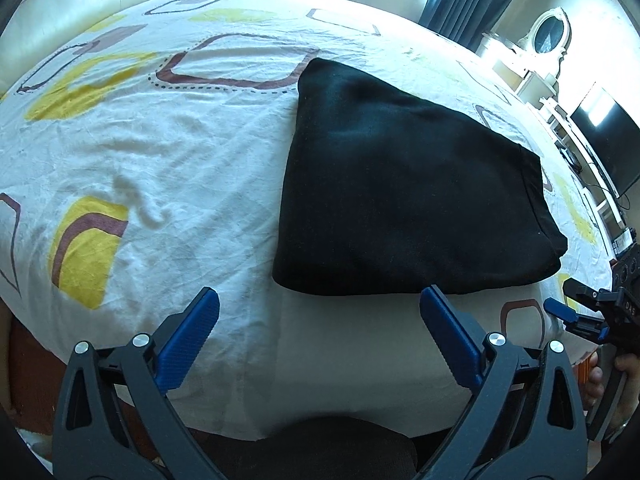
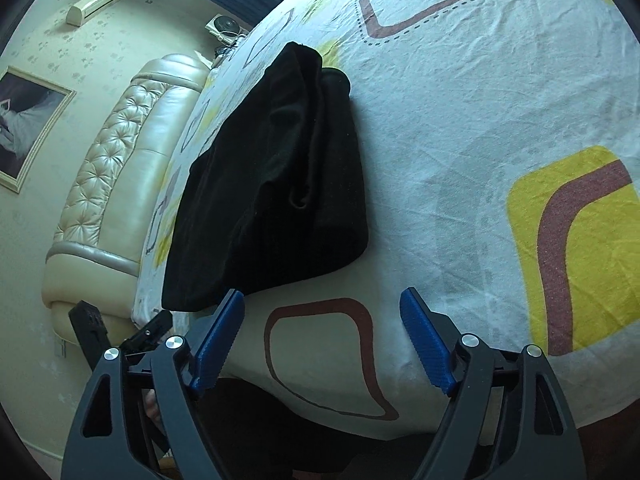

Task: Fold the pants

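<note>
patterned bed sheet (image 1: 160, 140) holds folded black pants (image 1: 400, 200); both tongs gape, empty.

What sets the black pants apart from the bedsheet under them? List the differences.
1. The pants are plain black; the bedsheet is white with yellow and brown shapes.
2. The pants are folded into a thick, compact bundle; the bedsheet lies spread out in one layer.
3. The pants cover a small patch near the bed's edge; the bedsheet covers the whole bed.

Both are soft cloth, and neither gripper holds them.

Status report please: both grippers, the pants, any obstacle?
Left gripper open, empty. Right gripper open, empty. Black pants folded on bed sheet. Nothing in the way.
</note>
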### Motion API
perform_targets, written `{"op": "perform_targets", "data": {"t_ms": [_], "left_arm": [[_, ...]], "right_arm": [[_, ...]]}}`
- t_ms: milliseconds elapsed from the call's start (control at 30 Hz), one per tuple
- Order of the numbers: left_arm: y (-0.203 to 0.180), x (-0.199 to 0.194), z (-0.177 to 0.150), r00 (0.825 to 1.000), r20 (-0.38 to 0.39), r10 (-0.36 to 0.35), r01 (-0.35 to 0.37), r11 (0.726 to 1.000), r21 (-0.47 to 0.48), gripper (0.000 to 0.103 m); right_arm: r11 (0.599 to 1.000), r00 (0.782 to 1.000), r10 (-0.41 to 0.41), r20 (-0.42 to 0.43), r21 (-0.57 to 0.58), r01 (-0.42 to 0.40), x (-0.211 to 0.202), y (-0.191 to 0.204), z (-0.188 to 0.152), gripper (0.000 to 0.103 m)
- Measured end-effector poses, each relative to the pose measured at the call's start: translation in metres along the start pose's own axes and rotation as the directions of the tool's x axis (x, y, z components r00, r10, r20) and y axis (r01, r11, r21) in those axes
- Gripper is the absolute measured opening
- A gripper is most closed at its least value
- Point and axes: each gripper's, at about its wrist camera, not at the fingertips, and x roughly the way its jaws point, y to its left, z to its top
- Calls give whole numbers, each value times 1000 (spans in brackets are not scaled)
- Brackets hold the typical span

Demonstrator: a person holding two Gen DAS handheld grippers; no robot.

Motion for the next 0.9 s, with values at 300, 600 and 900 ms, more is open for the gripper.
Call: {"op": "perform_targets", "data": {"t_ms": [300, 600, 900], "left_arm": [[-4, -22, -4, 995, 58, 77, -77, 997, -16, 100], [-21, -41, -20, 986, 140, 95, -94, 996, -7, 100], [-42, -40, -27, 983, 165, 81, -93, 993, 69, 100]], "right_arm": [[978, 986, -163, 46, -127, 168, 3, 20, -15, 79], [935, 957, -273, 98, -209, 288, 3, 41, -30, 79], [902, 920, -326, 218, -218, 372, -9, 48, -29, 79]]}}
